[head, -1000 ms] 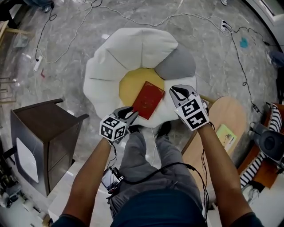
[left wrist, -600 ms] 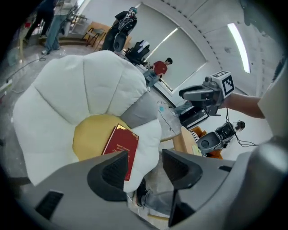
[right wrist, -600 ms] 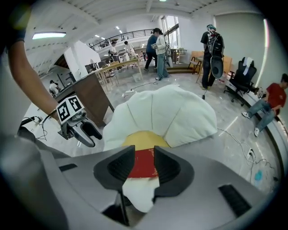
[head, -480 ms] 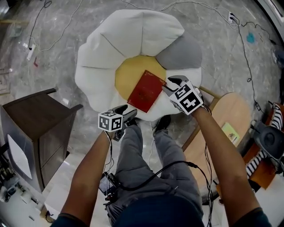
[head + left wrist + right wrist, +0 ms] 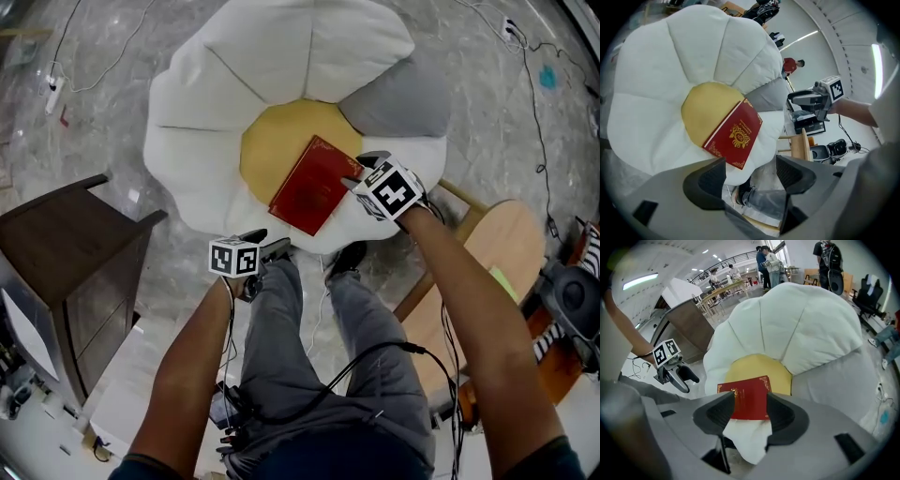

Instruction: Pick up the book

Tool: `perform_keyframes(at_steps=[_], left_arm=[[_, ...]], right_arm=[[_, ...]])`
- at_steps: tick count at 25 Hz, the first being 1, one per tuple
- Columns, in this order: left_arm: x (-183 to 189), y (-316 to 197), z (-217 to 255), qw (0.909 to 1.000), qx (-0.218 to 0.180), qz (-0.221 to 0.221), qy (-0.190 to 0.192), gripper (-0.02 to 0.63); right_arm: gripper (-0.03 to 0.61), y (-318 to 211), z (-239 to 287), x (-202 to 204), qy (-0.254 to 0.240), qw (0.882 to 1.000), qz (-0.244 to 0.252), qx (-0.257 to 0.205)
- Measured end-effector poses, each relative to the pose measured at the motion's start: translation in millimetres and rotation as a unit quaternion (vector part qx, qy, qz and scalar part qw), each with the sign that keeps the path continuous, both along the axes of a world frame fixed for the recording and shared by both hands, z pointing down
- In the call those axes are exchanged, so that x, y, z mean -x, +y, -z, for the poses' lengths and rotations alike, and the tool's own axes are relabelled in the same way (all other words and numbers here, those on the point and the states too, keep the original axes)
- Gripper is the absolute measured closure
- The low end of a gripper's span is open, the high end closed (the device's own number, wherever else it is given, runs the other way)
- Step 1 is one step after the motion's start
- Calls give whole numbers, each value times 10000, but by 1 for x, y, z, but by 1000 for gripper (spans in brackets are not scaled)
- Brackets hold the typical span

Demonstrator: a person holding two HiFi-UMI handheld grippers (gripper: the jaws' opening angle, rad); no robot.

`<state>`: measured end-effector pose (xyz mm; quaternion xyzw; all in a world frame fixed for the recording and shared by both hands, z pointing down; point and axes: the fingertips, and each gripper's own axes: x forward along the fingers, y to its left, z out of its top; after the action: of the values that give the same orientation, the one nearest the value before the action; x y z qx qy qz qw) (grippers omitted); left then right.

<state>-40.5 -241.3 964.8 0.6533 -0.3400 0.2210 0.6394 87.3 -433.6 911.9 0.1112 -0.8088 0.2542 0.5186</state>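
Jaws, left gripper (image 5: 750,176): spread wide, just been opening, nothing between; off cushion (image 5: 281,56) front rim. Right gripper (image 5: 750,414): jaws spread partway, just been opening, at book (image 5: 314,185) right edge (no pinch). Book flat across yellow centre (image 5: 272,150); its left side open.

Ahead of the fingers (image 5: 717,413), the book's (image 5: 750,401) matt red cover bore gilt print; the cushion (image 5: 797,329) looked soft cloth.

A red, gold-ornamented hardcover book (image 5: 314,185) is lying on the near right of the yellow centre of a white flower-shaped fabric cushion (image 5: 281,66), which is sitting on the grey marble floor (image 5: 94,131).
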Motion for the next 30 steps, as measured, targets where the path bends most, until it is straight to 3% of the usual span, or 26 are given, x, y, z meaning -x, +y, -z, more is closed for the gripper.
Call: perform_keyframes(at_steps=[8,17,30], left_arm=[[-4,-6,-58,9996,169,128,159,295],[0,-2,-125,9968,654,466,-46,264],[-10,2,-169,9938,683,845,229,259]], right_arm=[[359,-2,-72,-9,303,9991,97,270],[318,-3,-141,-12,376,9973,-117,619],[239,-2,-200,-6,149,9891,-514,1375]])
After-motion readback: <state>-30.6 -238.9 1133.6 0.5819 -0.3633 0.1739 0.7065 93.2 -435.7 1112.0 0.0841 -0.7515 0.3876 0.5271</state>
